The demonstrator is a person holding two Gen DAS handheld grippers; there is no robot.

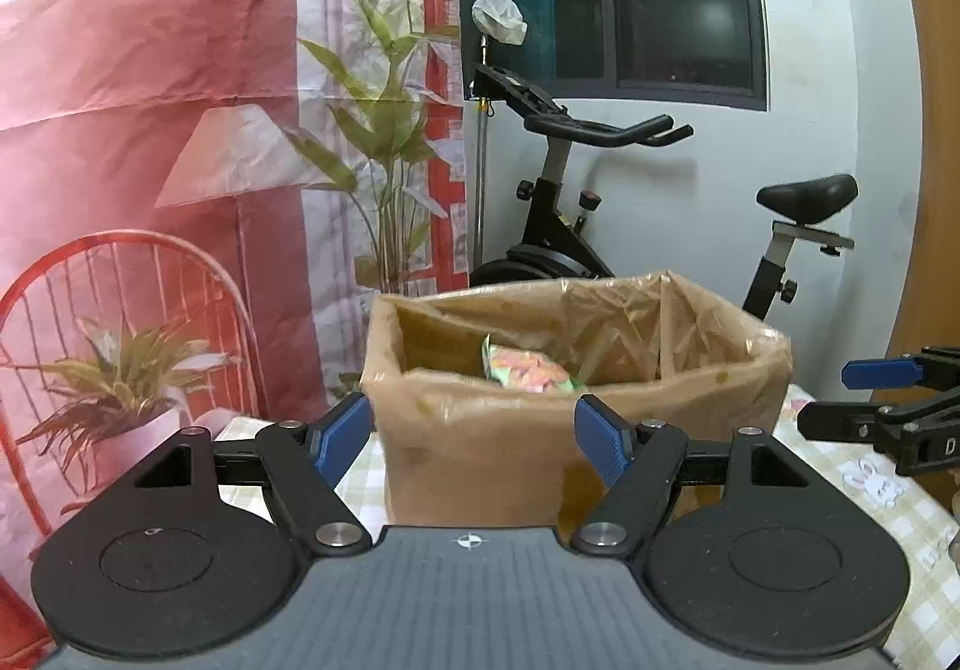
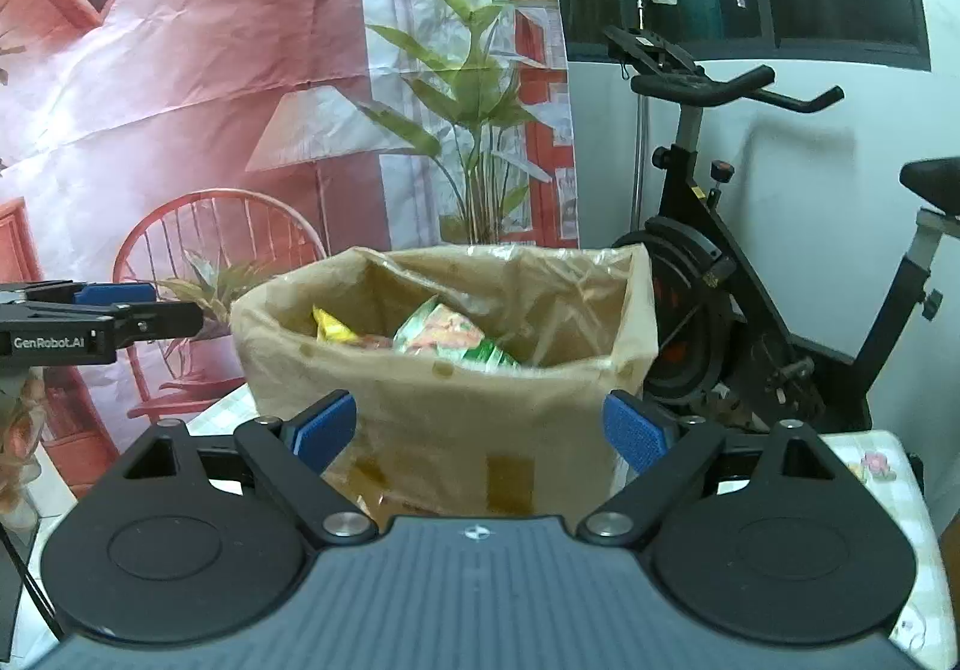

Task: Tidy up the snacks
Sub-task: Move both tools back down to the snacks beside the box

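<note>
Brown cardboard box (image 1: 480, 448), lined with clear plastic, stands on the counter (image 1: 852, 496) right in front of me. Inside the box lie a green-and-orange snack bag (image 2: 447, 337) and, left of it, a yellow snack bag (image 2: 333, 328). My left gripper (image 1: 474, 439) is spread before the box with nothing between its blue pads. My right gripper (image 2: 480, 430) is spread too, also bare, facing the box's near wall.
</note>
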